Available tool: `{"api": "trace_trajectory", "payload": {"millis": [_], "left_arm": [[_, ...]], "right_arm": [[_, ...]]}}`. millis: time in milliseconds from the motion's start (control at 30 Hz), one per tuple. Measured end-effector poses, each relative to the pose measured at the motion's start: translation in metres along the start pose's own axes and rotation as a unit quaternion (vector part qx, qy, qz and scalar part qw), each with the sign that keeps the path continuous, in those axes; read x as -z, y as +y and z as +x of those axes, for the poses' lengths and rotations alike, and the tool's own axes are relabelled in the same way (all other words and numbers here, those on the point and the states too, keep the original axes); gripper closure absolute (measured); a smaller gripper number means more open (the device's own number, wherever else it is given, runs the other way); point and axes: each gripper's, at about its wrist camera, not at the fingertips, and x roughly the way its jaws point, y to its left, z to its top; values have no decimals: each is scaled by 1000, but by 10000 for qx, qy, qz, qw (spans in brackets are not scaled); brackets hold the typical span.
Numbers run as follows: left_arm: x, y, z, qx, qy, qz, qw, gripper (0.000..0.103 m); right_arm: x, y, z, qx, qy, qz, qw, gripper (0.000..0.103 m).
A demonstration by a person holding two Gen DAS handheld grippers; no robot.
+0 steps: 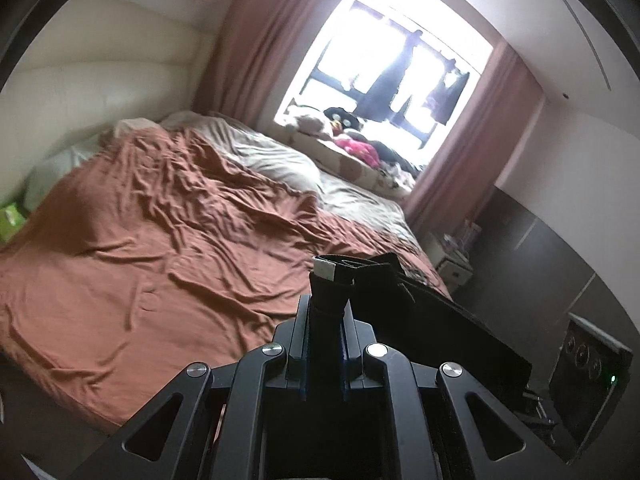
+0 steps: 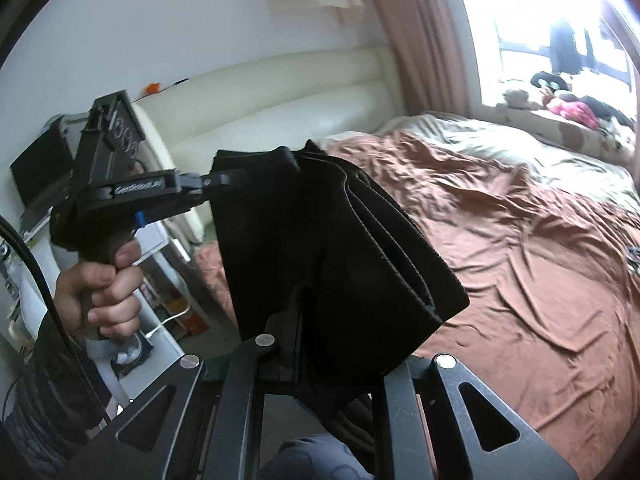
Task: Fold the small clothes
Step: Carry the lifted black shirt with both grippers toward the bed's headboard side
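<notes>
"GenRobot.ai" on the left tool (image 2: 218, 181)

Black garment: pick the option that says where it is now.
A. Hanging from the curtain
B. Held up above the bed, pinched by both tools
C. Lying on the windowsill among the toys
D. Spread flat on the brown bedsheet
B: the left tool and the right tool are each shut on the black garment, which hangs in the air over the brown bedsheet.

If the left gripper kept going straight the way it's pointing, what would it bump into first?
Probably the brown bedsheet. The left gripper is shut on a black cloth and tilts down toward the bed, with only air ahead. Where exactly it would land is hard to judge.
</notes>
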Motion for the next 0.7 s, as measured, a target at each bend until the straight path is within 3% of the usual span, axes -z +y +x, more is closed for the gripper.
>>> {"api": "trace_trajectory", "payload": {"millis": [233, 500, 700], "left_arm": [[-19, 67, -36, -237, -185, -56, 9995, 92], [-29, 157, -76, -808, -350, 23, 9961, 92], [-37, 214, -92, -1205, -486, -39, 9915, 92]], "right_arm": [[-25, 17, 58, -278, 152, -159, 9994, 95], [-44, 62, 127, -216, 106, -465, 9986, 95], [-45, 79, 181, -440, 176, -585, 9972, 95]]}}
